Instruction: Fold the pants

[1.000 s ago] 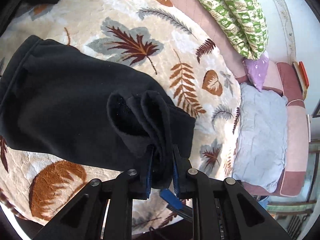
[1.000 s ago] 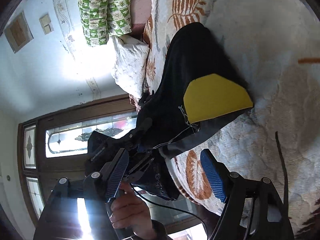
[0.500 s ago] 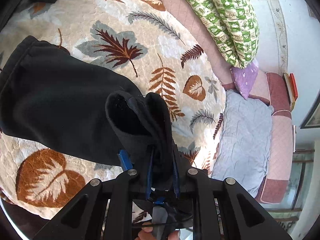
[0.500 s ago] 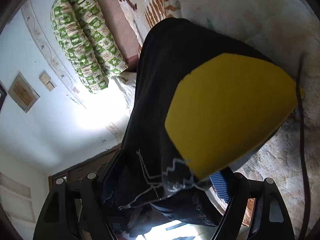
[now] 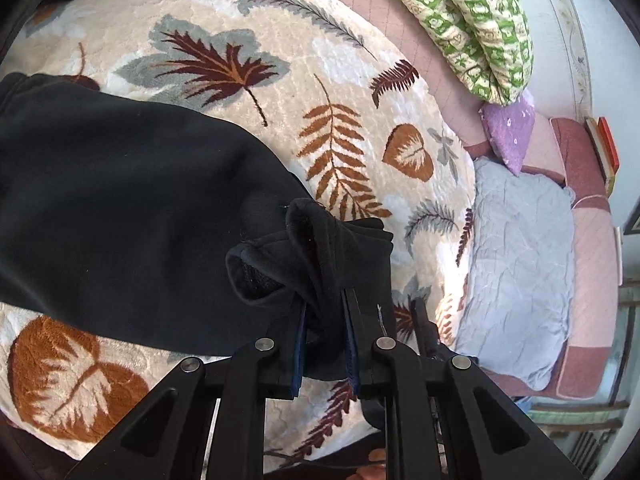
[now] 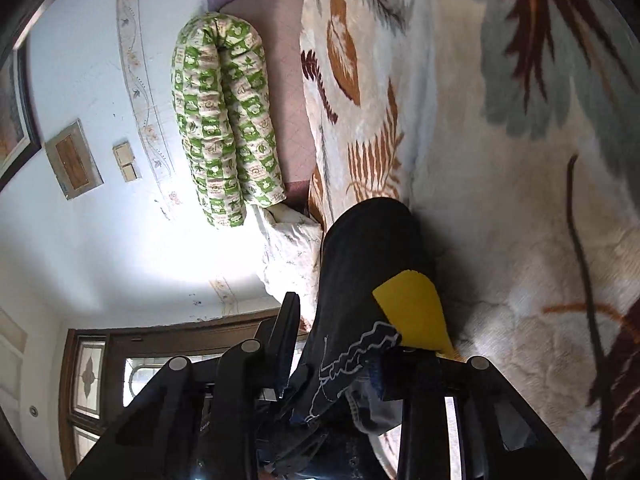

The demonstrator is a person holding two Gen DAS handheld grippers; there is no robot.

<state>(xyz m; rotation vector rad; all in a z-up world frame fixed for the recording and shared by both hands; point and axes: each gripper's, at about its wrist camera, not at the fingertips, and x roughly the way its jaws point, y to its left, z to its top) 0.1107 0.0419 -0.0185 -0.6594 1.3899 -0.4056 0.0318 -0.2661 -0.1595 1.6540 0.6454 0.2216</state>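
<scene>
Black pants (image 5: pixel 120 184) bunched between left tongs (image 5: pixel 325 320)

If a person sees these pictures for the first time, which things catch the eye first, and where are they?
First comes the black pants, spread over the leaf-patterned blanket, one bunched edge pinched in the left gripper. In the right wrist view a bright yellow patch on the dark cloth lies just ahead of the right gripper, whose jaws have just been closing with the cloth between them. The green checked bolster lies along the pale wall.
</scene>
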